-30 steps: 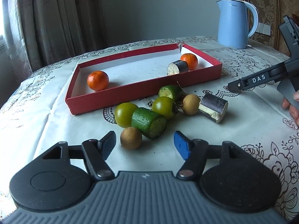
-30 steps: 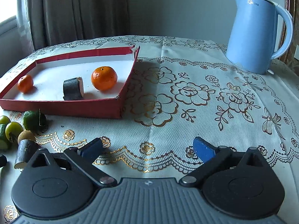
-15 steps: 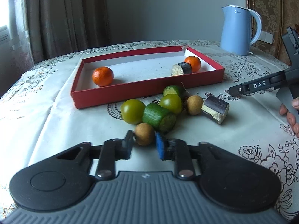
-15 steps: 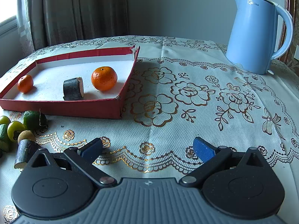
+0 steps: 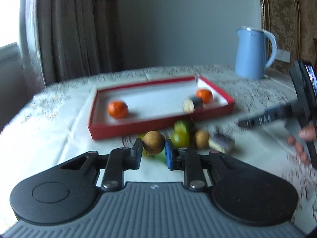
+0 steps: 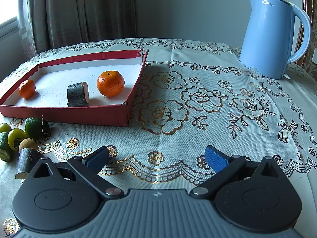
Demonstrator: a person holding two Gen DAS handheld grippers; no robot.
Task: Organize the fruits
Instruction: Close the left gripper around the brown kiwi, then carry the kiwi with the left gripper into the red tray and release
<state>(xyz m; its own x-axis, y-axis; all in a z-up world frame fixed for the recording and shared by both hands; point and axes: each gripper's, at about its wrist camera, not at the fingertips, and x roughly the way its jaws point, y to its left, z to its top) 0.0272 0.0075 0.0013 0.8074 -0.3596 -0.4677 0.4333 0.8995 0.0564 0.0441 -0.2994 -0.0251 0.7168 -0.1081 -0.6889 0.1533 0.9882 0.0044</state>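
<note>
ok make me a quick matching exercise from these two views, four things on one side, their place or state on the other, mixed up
Things:
1. brown round fruit
2. right gripper
3. dark cut piece
4. blue kettle

Place or state:
A. on the tablecloth, outside the box
B. open, nothing between its fingers
C. clamped in the left gripper
D. in the red box, between two oranges

Pairs: 1-C, 2-B, 3-D, 4-A

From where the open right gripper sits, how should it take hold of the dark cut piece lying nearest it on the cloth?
Grip the dark cut piece across its round sides, mid-length, probably coming from above. It lies on its side, pale cut end toward the camera, with a brown round fruit right behind it, so one finger goes each side.
</note>
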